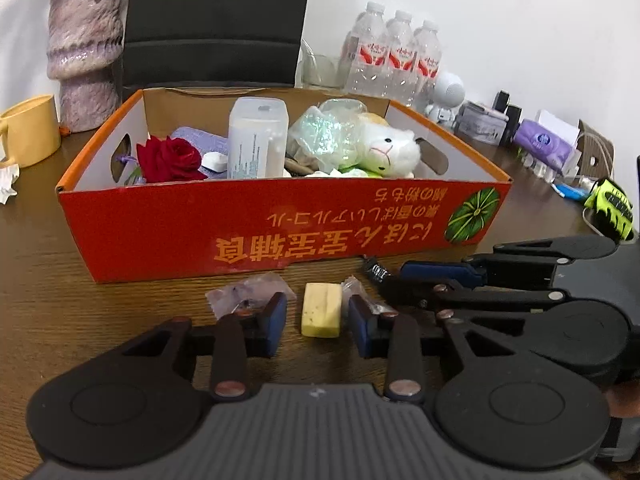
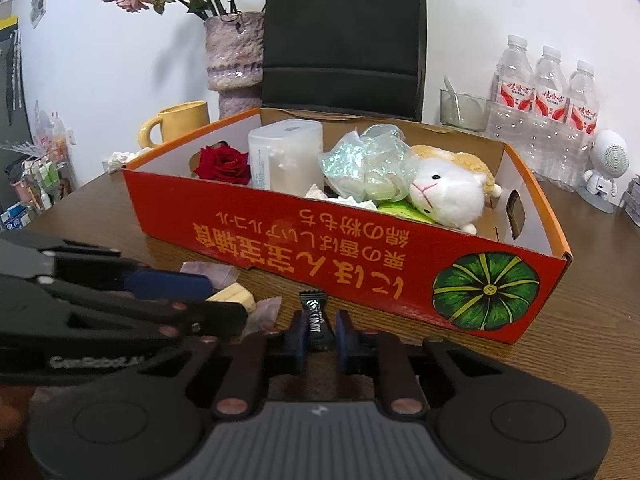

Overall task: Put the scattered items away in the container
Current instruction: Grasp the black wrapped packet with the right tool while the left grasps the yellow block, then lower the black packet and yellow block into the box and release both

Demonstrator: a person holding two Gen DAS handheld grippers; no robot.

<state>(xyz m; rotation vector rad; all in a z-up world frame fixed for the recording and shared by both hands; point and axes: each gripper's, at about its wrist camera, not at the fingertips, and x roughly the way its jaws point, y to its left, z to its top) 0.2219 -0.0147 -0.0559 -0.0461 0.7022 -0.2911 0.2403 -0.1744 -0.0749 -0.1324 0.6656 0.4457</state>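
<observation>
A red cardboard box (image 1: 280, 224) (image 2: 320, 248) stands on the wooden table and holds a rose, a white canister, crumpled plastic and a plush toy. Just in front of it lies a pale yellow block (image 1: 322, 316) (image 2: 236, 298), between the fingers of my left gripper (image 1: 319, 322). A strip of table shows beside its left pad, so the jaws stand open. My right gripper (image 2: 320, 332) is shut on a black candy packet (image 2: 318, 320) (image 1: 376, 270). Two clear-wrapped sweets (image 1: 248, 294) (image 1: 356, 288) lie beside the block.
A yellow mug (image 1: 30, 130), a purple vase (image 1: 84, 52) and crumpled tissue (image 1: 8, 184) are left of the box. A dark chair back (image 1: 216, 20) stands behind it. Water bottles (image 1: 394, 56), a white robot figure (image 1: 444, 96) and toiletries (image 1: 544, 144) crowd the right.
</observation>
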